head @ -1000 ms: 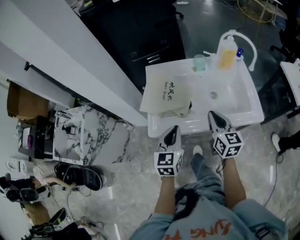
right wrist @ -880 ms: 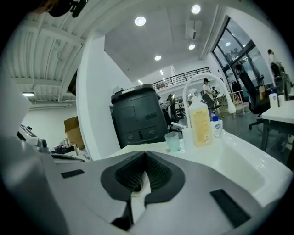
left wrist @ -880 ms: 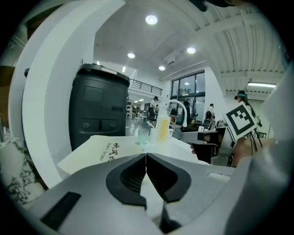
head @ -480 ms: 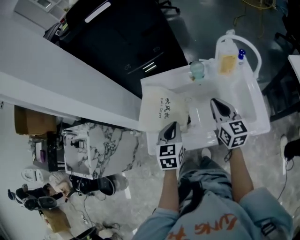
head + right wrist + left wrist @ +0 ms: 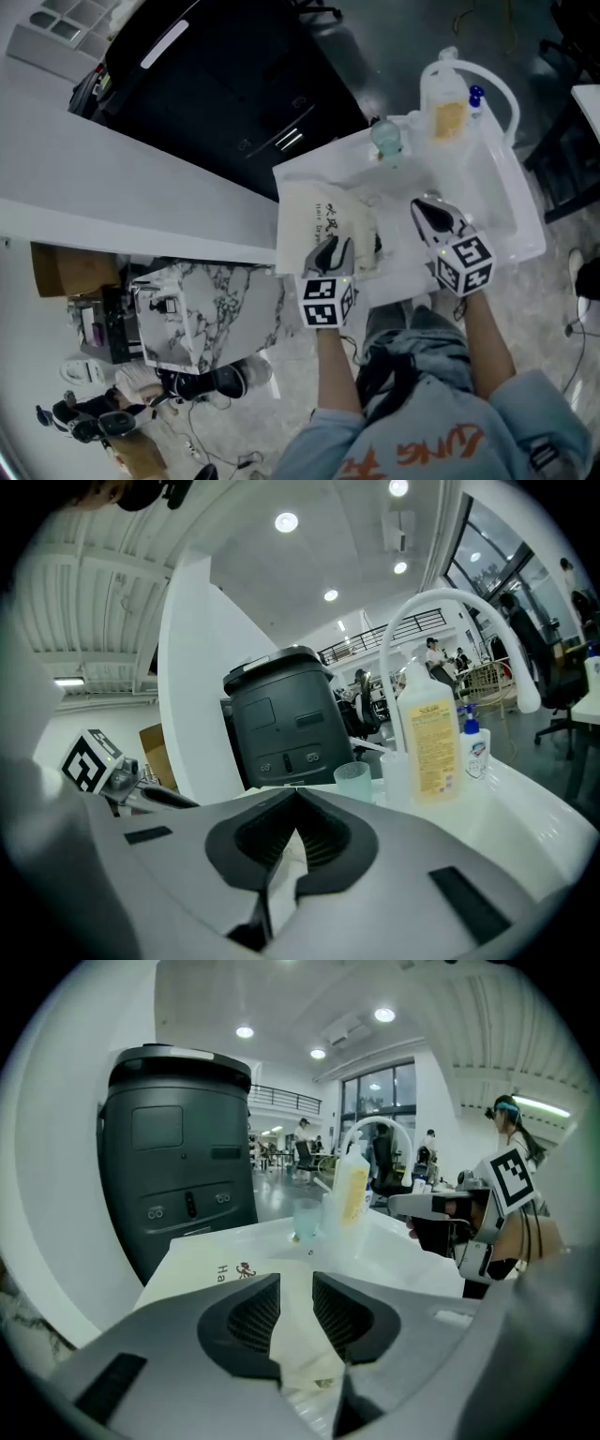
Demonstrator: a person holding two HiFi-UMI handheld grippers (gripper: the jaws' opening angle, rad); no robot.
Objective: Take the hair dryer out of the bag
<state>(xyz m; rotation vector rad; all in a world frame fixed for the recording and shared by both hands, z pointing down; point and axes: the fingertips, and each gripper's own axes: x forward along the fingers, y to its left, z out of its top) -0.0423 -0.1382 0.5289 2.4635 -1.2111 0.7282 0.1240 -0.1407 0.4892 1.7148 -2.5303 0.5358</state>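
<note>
From your head camera, your left gripper (image 5: pixel 335 246) has its fingers at the near edge of the cream bag (image 5: pixel 317 217), which lies flat on the white counter (image 5: pixel 398 272). A small dark bit shows at the bag's edge just right of those fingers; the hair dryer itself can't be made out. Your right gripper (image 5: pixel 425 207) hangs over the counter, to the right of the bag and apart from it. Beyond its fingers stand a clear cup (image 5: pixel 385 139) and a yellow bottle (image 5: pixel 448 103).

In the left gripper view, your left gripper (image 5: pixel 295 1283) has its fingers parted by only a narrow gap, and the bag (image 5: pixel 216 1269) runs into that gap, its crumpled edge sitting low between them. The cup (image 5: pixel 306 1218) and bottle (image 5: pixel 352 1190) stand well ahead of the fingers, with a black machine (image 5: pixel 178 1166) ahead to their left.

In the right gripper view, your right gripper (image 5: pixel 296 794) has its fingers closed tip to tip, with nothing held. The cup (image 5: pixel 352 780) and bottle (image 5: pixel 433 738) sit ahead to their right.
</note>
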